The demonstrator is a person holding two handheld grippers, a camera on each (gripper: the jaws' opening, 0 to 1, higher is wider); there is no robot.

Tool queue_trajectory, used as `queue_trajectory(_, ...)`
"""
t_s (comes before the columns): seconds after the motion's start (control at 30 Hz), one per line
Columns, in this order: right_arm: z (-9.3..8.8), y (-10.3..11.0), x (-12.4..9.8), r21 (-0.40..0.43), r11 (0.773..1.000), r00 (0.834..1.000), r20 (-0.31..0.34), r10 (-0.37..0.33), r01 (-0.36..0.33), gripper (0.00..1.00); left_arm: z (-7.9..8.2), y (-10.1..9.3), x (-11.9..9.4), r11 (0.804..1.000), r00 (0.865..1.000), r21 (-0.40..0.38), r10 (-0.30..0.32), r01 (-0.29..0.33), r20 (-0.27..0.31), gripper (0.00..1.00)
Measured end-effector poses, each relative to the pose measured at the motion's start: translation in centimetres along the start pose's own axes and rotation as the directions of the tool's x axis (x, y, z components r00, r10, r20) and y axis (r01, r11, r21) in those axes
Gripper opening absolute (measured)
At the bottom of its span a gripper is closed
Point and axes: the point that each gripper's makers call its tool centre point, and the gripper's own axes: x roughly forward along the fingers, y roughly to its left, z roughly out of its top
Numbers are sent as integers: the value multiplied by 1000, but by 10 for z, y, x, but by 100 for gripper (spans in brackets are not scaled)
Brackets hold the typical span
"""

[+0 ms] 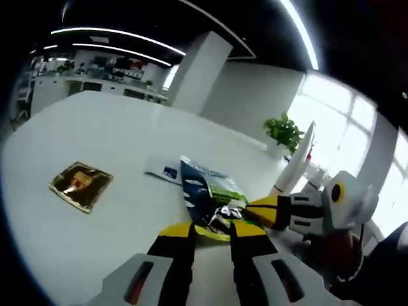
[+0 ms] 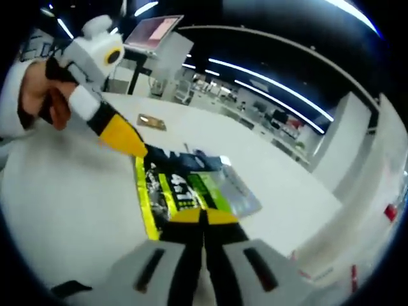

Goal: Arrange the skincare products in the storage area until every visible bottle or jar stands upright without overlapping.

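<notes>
On the white table lies a green and black packet, and both my grippers are on it. My right gripper has its 2 jaws pressed together on the near edge of the packet, with no gap that I can see. My left gripper has its jaws a little apart, 1 on each side of the packet's edge. I cannot tell if they pinch it yet. In the right gripper view the left gripper's yellow tip touches the far top corner of the packet.

Under the green packet peeks a flat blue and white packet. A small gold and brown packet lies well apart, flat on the table. I see no bottles or jars here, just flat packets.

I think the step now is to lift the green packet off the blue one. To do it well, I should keep a firm hold with the right gripper and close the left gripper fully before I pull. I should lift slowly and keep both grippers level, so the packet does not bend or slip. Then I should put it on a bare part of the table, away from the other 2.
</notes>
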Motion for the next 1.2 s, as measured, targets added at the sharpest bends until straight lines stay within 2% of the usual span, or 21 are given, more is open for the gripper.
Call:
queue_trajectory(0.2, 2, 5, -1, -4, 1000, 1000, 8, 16, -16, 0, 3, 2, 3, 1000, 1000, -7, 17, -17, 10, 11)
queue_trajectory(0.33, 4, 8, 0, 4, 999, 999, 19, 32, -32, 0, -1, 3, 5, 1000, 1000, -2, 26, -26, -13, 4)
queue_trajectory(0.5, 6, 12, -1, 19, 998, 998, 36, 57, -58, 0, 0, 3, 4, 1000, 1000, -10, 26, -26, -8, 2)
queue_trajectory(0.6, 7, 15, -1, 36, 996, 996, 49, 75, -77, 0, 5, 3, 0, 1000, 999, 5, 31, -31, 18, 0)
queue_trajectory(0.67, 11, 17, -1, 23, 996, 994, 62, 85, -86, 0, 14, -1, -4, 1000, 998, -5, 16, -16, 68, 0)
queue_trajectory(0.73, 19, 21, -2, 47, 992, 988, 105, 109, -114, 0, 23, -5, -9, 1000, 995, -17, -5, 7, 104, 0)
queue_trajectory(0.77, 24, 24, -4, 88, 985, 982, 136, 133, -145, 2, 25, -7, -11, 1000, 994, -20, -13, 16, 112, 0)
queue_trajectory(0.87, 32, 15, -7, 168, 976, 976, 186, 109, -141, 18, 32, -14, -17, 1000, 990, 6, -23, 22, 137, 0)
queue_trajectory(0.97, 33, 15, -9, 199, 967, 972, 201, 119, -159, 21, 36, -20, -21, 999, 988, 23, -32, 29, 154, 0)
queue_trajectory(1.07, 38, 20, -10, 231, 953, 962, 231, 144, -198, 28, 40, -24, -26, 999, 986, 32, -36, 31, 164, 0)
queue_trajectory(1.2, 44, 28, -12, 309, 910, 940, 281, 191, -277, 39, 50, -33, -34, 998, 978, 43, -44, 36, 202, 0)
